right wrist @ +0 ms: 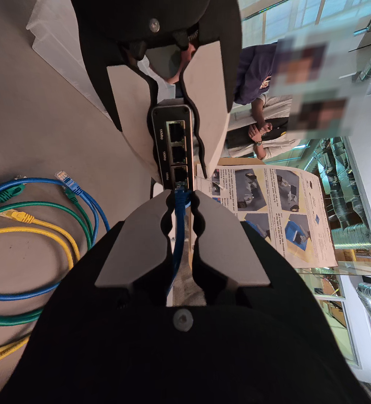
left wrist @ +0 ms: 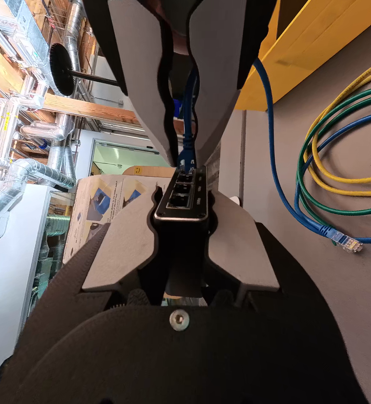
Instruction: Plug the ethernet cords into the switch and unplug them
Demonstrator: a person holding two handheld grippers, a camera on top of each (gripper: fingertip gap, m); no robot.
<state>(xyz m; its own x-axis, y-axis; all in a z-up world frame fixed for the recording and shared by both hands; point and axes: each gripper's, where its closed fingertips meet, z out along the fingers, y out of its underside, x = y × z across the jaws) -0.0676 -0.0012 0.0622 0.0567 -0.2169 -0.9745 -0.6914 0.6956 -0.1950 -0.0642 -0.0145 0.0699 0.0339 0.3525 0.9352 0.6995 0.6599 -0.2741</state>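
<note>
The left claw (left wrist: pixel 181 209) is pinched on the black switch (left wrist: pixel 181 203), one finger (left wrist: pixel 123 244) pressed on each long side of its body, so the face with the row of sockets looks out between the tips. The right claw (right wrist: pixel 181 196) faces it head-on, its fingertips (right wrist: pixel 158 202) nearly touching the end of the switch (right wrist: pixel 175 148). It is pinched on a blue cord (right wrist: pixel 179 220) just behind the plug, and the cord runs back between the fingers toward the camera. The plug sits at the socket at the end of the row nearest the right claw; whether it is fully seated cannot be told. The other sockets of the switch show as open holes.

Beside the switch, on the grey table (right wrist: pixel 48 122), lie loose coils: a second blue cord (right wrist: pixel 48 181) with its clear plug free, a green cord (right wrist: pixel 37 205) and a yellow cord (right wrist: pixel 37 231), overlapping one another and well apart from the switch. On the switch's other side stands a printed instruction sheet (right wrist: pixel 289 218). Beyond the switch, farther from the table, people (right wrist: pixel 261 122) stand in the background.
</note>
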